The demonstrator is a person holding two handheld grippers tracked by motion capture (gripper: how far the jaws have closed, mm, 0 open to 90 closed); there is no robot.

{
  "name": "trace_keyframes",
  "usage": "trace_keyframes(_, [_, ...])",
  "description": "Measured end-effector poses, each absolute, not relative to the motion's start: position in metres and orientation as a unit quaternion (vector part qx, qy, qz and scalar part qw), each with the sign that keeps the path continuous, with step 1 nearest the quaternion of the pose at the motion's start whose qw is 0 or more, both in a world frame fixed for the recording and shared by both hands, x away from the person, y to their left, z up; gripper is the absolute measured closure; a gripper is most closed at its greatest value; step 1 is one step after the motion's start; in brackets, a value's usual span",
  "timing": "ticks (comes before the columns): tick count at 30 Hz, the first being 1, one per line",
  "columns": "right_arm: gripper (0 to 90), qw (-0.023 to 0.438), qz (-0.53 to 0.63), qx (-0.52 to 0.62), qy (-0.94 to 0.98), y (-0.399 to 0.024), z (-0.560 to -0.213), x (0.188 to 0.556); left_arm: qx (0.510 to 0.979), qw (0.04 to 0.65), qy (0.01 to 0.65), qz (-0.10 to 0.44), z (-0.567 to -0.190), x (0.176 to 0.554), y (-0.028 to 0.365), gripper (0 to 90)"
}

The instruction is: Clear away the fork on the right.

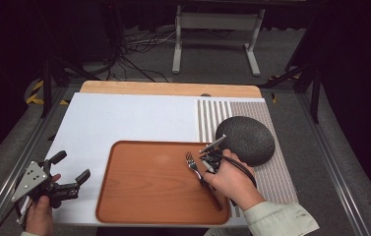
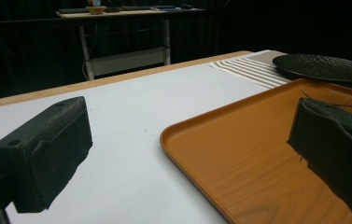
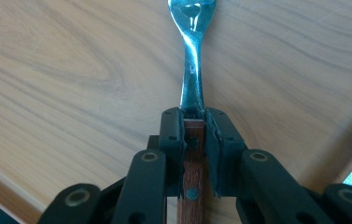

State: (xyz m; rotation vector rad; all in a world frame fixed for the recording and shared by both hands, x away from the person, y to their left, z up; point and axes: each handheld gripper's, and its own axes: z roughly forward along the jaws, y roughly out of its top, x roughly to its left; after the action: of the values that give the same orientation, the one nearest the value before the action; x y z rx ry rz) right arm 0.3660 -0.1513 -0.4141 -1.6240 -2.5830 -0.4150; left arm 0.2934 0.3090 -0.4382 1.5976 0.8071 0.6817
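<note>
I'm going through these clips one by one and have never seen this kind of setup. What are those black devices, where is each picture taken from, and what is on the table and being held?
No robot here: a person holds a hand-operated two-jaw gripper in each hand. The high view looks down on the table from the person's side. The other two pictures come from cameras riding on the grippers, looking along their black jaws.

On the table lie a white mat, a striped placemat with a dark round plate on it, and a brown wooden tray.

The right gripper is closed on a fork, clamping the top of its wooden handle over the tray. The left gripper is open and holds nothing, near the tray's left edge.
</note>
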Motion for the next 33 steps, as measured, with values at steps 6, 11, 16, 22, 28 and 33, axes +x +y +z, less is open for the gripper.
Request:
trace_keyframes(6, [67.1,0.021,-0.149,-0.52,-0.841,-0.153,-0.413,0.366,0.682,0.575,0.345,0.292,-0.438,0.294,0.309,0.4])
trace_keyframes(11, [55.9,0.013,-0.174,-0.507,-0.844,-0.155,-0.405,0.365,0.681,0.576,0.344,0.292,-0.438,0.294,0.309,0.4])
trace_keyframes(16, [36.2,-0.007,-0.218,-0.482,-0.849,-0.156,-0.401,0.365,0.683,0.574,0.345,0.292,-0.438,0.294,0.309,0.4])
trace_keyframes(22, [21.0,-0.046,-0.273,-0.442,-0.853,-0.155,-0.396,0.364,0.682,0.574,0.346,0.292,-0.438,0.294,0.309,0.3])
trace_keyframes(28, [23.5,-0.072,-0.299,-0.393,-0.867,-0.151,-0.395,0.365,0.682,0.575,0.345,0.293,-0.438,0.294,0.309,0.3])
trace_keyframes(33, [39.0,-0.076,-0.308,-0.349,-0.882,-0.143,-0.398,0.365,0.681,0.575,0.345,0.293,-0.438,0.294,0.309,0.3])
